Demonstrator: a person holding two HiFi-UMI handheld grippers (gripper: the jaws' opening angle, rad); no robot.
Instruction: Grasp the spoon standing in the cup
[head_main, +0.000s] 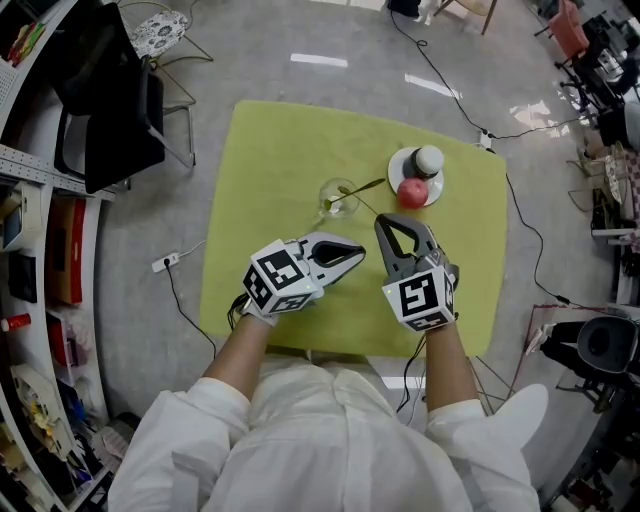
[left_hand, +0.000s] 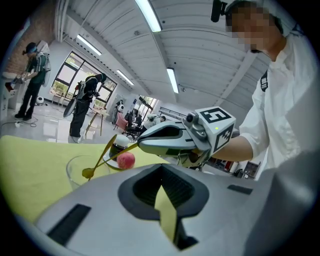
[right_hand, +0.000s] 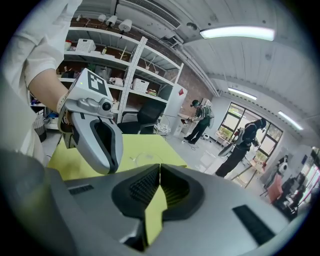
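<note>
Jaws on the left gripper (head_main: 352, 256) are pressed together with nothing between them, and it sits over the near part of the yellow-green table (head_main: 280, 150), tip pointing right. Just beyond it is a clear glass cup (head_main: 338, 197) holding a gold spoon (head_main: 365, 186): bowl down inside, handle leaning over the rim toward the right. Neither gripper touches it. The right gripper (head_main: 393, 225) is also closed tight and empty, aimed up the table near the cup. Further right, a white plate (head_main: 393, 170) holds a red apple (head_main: 412, 193) and a dark jar (head_main: 428, 160) with a white lid. Only markings I can make out are the black-and-white squares on the gripper cubes
</note>
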